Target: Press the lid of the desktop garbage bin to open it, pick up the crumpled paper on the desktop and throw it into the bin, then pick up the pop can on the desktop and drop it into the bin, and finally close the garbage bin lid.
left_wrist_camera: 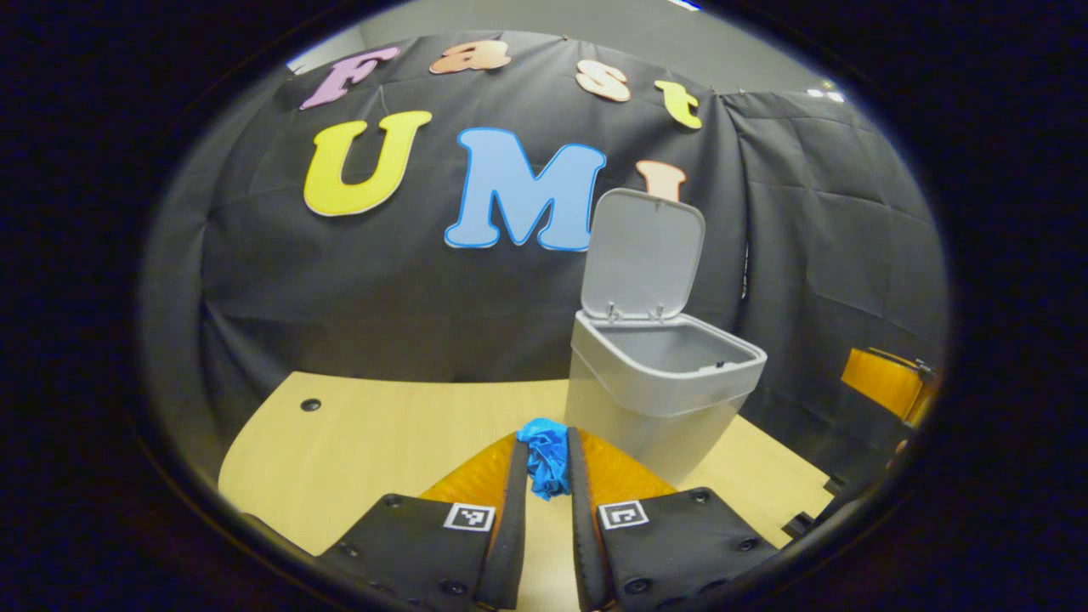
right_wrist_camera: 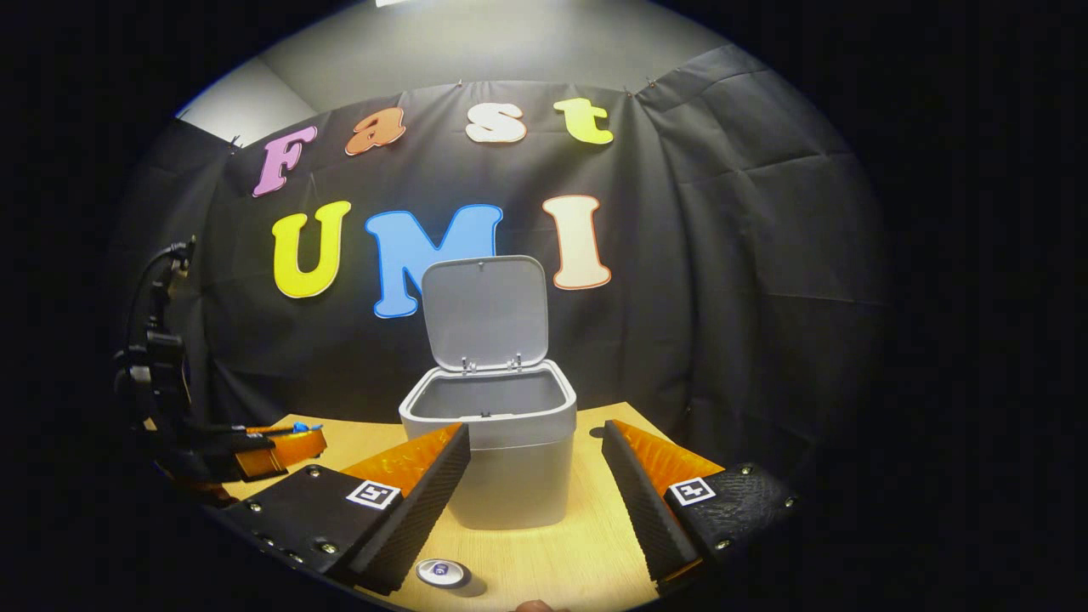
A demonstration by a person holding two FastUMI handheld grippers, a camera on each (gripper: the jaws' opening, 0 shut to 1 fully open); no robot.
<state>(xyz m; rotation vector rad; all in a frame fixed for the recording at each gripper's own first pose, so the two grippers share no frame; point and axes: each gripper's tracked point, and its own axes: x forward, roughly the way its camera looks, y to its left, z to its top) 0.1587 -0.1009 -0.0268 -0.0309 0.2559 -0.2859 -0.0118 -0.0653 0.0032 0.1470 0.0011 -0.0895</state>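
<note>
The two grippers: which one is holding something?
The left gripper. Its fingers are squeezed on the blue crumpled paper, while the right gripper is wide open and empty, facing the open bin.

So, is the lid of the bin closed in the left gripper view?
No, the lid stands upright on its hinges above the bin, and the inside is open to view.

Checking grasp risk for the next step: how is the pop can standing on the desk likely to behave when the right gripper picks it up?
The pop can stands upright on the desk, so it probably won't roll unless knocked over. Its smooth, shiny metal top suggests slick sides that could slip. It is likely light and thin-walled, so a hard squeeze from the open right gripper may dent it.
</note>
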